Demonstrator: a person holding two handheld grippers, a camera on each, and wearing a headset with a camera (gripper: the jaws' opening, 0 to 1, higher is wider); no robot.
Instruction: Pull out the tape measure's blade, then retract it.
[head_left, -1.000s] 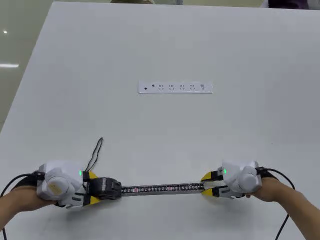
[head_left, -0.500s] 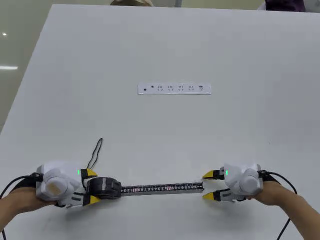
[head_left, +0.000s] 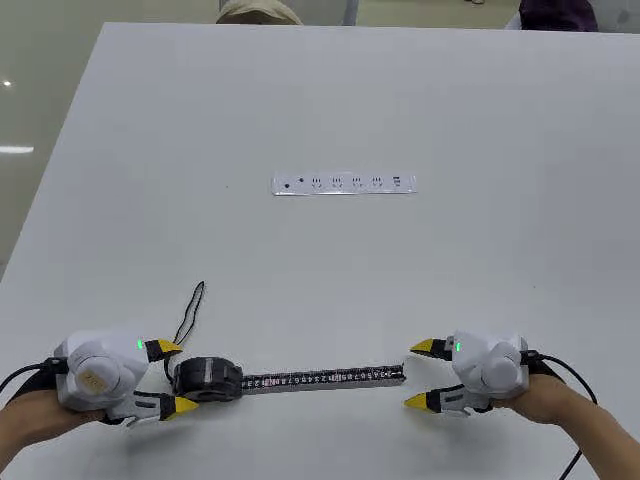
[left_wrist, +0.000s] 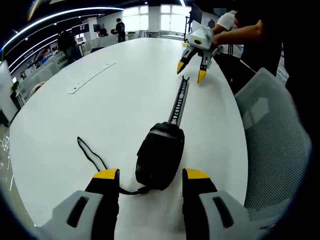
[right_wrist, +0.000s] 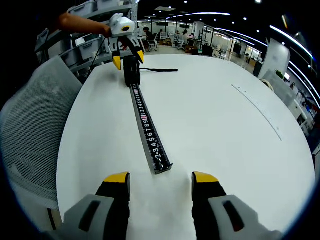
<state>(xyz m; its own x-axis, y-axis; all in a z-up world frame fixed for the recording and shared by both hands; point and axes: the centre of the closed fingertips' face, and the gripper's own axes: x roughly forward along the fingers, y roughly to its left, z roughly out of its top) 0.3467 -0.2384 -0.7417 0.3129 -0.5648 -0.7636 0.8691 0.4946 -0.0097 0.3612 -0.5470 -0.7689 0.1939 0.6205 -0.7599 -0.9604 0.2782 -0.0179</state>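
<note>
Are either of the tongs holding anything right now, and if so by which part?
Nothing is held. The left tongs are open at the rear of the tape measure case, not clamping it; the right tongs are open beyond the blade end.

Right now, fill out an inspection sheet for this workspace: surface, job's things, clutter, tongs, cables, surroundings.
Surface: white table, flat.
Job's things: tape measure case on the table; blade pulled out and lying flat; strap loose beside the case.
Clutter: power strip at mid-table.
Tongs: left gripper open, jaws either side of the case, not clamped; right gripper open, just beyond the blade's tip.
Cables: black cable trailing from each gripper.
Surroundings: mesh chair beside the table; open office beyond.
</note>
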